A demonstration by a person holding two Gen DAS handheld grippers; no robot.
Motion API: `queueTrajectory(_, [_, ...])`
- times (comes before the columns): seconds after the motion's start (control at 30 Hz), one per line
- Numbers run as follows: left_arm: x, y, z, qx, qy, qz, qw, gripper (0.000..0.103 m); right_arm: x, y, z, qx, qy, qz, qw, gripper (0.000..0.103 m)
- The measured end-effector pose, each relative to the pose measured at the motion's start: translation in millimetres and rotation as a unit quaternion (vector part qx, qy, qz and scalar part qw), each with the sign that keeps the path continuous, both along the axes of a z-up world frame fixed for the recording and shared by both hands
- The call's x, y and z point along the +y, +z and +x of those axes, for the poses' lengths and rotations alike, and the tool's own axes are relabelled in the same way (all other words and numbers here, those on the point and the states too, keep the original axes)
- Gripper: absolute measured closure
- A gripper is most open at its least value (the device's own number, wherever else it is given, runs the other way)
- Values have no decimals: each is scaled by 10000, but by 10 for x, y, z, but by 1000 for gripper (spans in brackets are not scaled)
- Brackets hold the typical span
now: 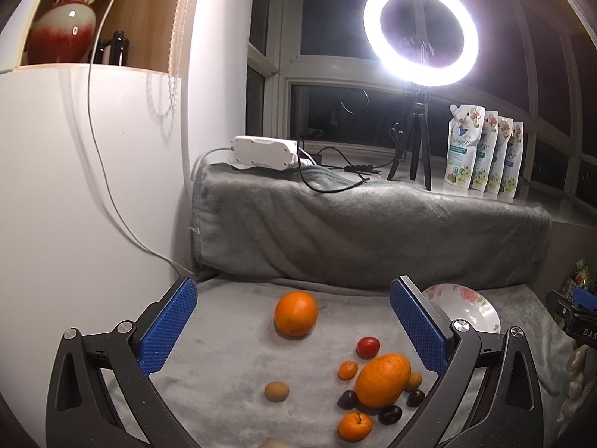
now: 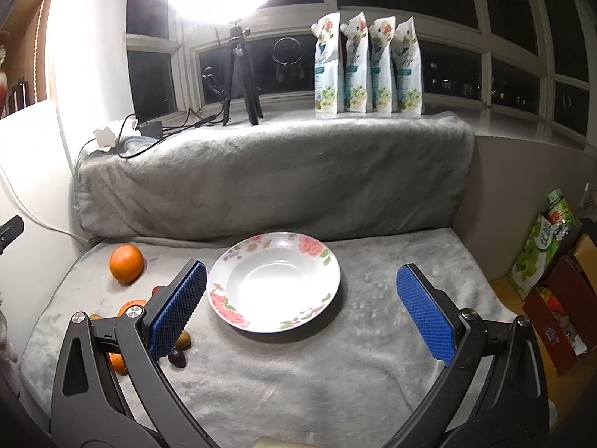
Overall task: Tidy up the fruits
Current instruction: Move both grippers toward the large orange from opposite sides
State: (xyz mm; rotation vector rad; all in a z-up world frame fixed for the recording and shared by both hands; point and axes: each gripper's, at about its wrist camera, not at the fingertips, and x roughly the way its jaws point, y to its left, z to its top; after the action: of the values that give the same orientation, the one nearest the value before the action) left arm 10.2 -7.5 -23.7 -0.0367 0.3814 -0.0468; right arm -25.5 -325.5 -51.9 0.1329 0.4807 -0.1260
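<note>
Left wrist view: my left claw [image 1: 293,330], wide open and empty, has the round orange fruit [image 1: 296,313] dead ahead between its fingers.

1. The left wrist view is aimed forward and down over the fruit-strewn blanket [image 1: 231,336].
2. The right wrist view is centred close on the plate [image 2: 274,257].
3. Plate, round orange [image 1: 296,313] and ring light [image 1: 421,31] are shared.

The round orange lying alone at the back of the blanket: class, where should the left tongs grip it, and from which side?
Grip the round orange across its widest middle, coming down from above and the front. It is a near-sphere sitting free on the grey blanket, with no other fruit touching it, so both sides are clear. The left tongs are open and already seem to frame it.
</note>
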Motion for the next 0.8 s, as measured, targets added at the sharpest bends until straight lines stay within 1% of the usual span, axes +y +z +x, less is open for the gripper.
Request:
queueTrajectory(0.37, [-12,-156,75,281,-219,-69,9993,2,94,-120,182,299,393,204,9986,0])
queueTrajectory(0.53, [0,-247,115,461,-334,-142,9983,8,138,-190,250,418,537,323,9972,0])
queueTrajectory(0.63, [6,-323,133,605,-428,-170,9971,10,182,-207,296,477,687,419,9956,2])
queueTrajectory(0.73, [12,-418,145,788,-544,-226,9951,13,218,-226,336,519,878,607,9929,2])
queueTrajectory(0.8, [14,-481,166,943,-655,-318,9929,18,240,-243,373,570,997,737,9907,3])
